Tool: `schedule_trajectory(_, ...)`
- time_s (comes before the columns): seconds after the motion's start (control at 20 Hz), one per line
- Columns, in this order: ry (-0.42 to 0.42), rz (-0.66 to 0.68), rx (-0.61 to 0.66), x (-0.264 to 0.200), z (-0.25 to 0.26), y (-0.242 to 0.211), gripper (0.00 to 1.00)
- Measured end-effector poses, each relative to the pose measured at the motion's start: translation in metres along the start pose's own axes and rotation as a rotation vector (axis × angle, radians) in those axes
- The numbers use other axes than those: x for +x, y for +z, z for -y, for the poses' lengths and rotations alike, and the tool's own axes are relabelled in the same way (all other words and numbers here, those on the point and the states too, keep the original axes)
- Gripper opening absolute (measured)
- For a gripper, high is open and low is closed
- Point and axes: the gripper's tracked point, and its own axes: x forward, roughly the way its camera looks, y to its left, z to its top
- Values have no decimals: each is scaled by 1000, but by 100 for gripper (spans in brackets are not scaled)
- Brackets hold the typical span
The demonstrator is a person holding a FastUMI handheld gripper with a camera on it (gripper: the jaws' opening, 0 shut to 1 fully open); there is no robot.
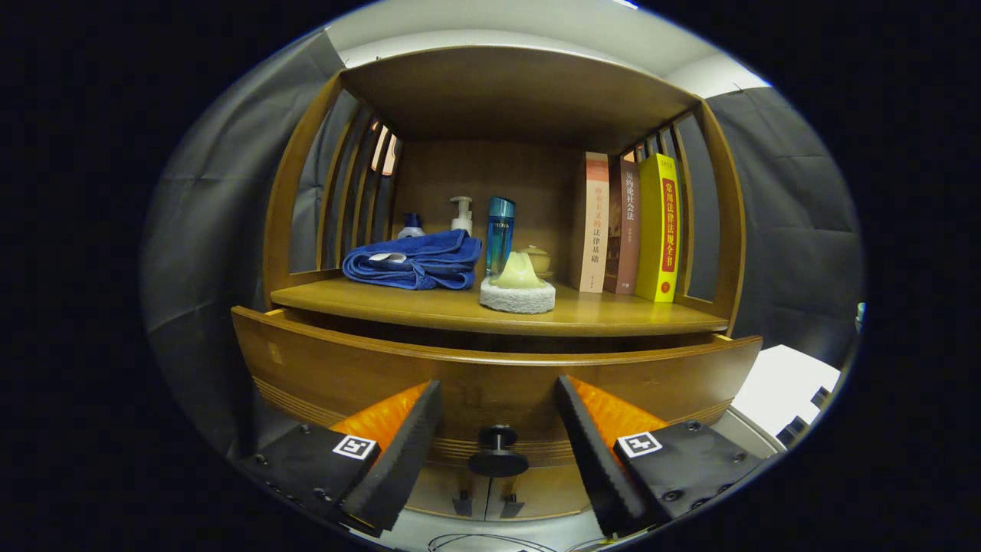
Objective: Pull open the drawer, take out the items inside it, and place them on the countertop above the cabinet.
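The gripper (498,418) stands spread wide, fingers either side of the drawer knob (497,452), the drawer (322,368) pulled partly out.

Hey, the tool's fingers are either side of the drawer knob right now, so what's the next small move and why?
Probably close the tool on the knob and keep pulling straight back. The fingers stand open, apart from the knob between them, so nothing grips it yet. The drawer front sits only slightly out from under the countertop, and its inside is hidden, so nothing can be lifted out yet.

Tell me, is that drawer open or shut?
Partly open: the drawer front juts out past the countertop. The gripper is open around its knob.
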Motion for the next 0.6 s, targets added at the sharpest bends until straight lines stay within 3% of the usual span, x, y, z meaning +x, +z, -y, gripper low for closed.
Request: schedule_trajectory(0.6, 3, -10, -4, 35, -2, -2, 99)
